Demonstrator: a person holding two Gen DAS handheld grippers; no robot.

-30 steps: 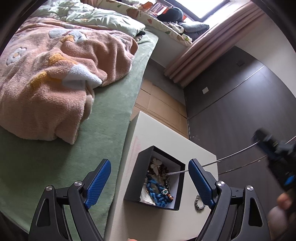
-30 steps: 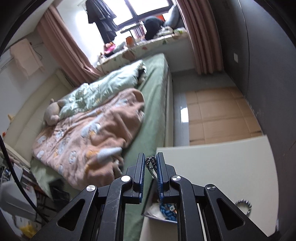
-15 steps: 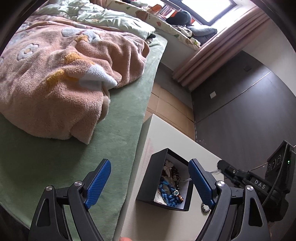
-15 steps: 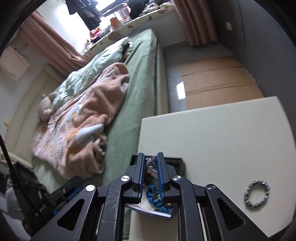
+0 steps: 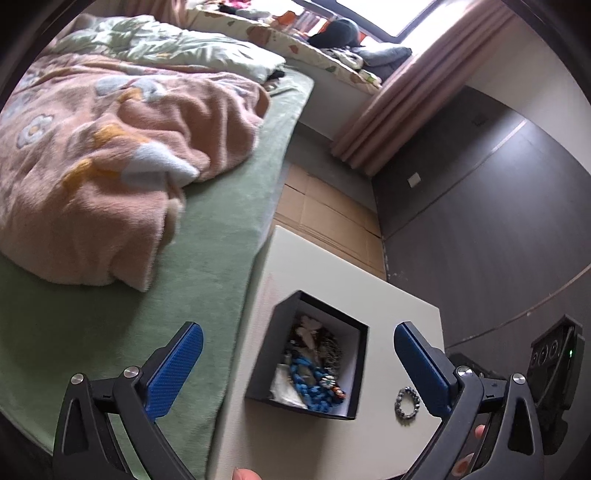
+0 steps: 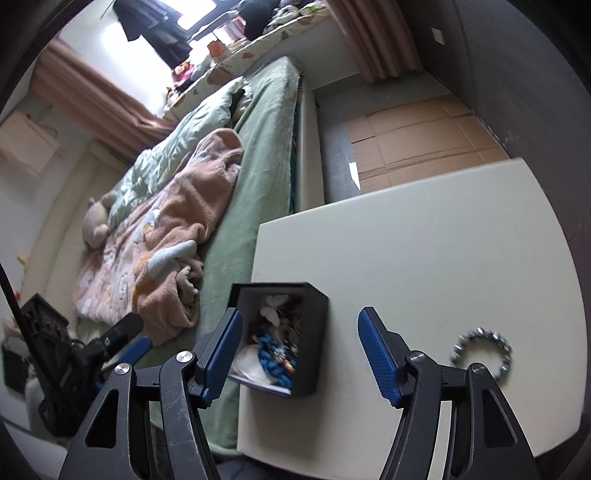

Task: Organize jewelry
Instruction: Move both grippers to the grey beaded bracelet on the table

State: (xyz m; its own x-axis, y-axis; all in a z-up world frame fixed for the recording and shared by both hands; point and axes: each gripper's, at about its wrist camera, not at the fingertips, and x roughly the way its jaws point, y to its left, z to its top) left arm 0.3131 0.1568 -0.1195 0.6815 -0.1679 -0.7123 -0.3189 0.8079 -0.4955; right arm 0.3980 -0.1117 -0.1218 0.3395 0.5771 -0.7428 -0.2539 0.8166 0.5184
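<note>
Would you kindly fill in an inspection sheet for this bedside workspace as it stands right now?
Surface: white table beside the bed.
Job's things: open black box holding mixed jewelry, blue beads on top; silver bead bracelet loose on the table, right of the box and apart from it.
Clutter: nothing seen.
Grippers: left gripper and right gripper both have jaws wide open, empty, above the box.
Cables: nothing seen on the table.
Surroundings: green bed, pink blanket, curtains, cardboard on the floor.

daylight from window (image 5: 417,14) | soft shadows | fisheye-warped edges | slight motion blur
</note>
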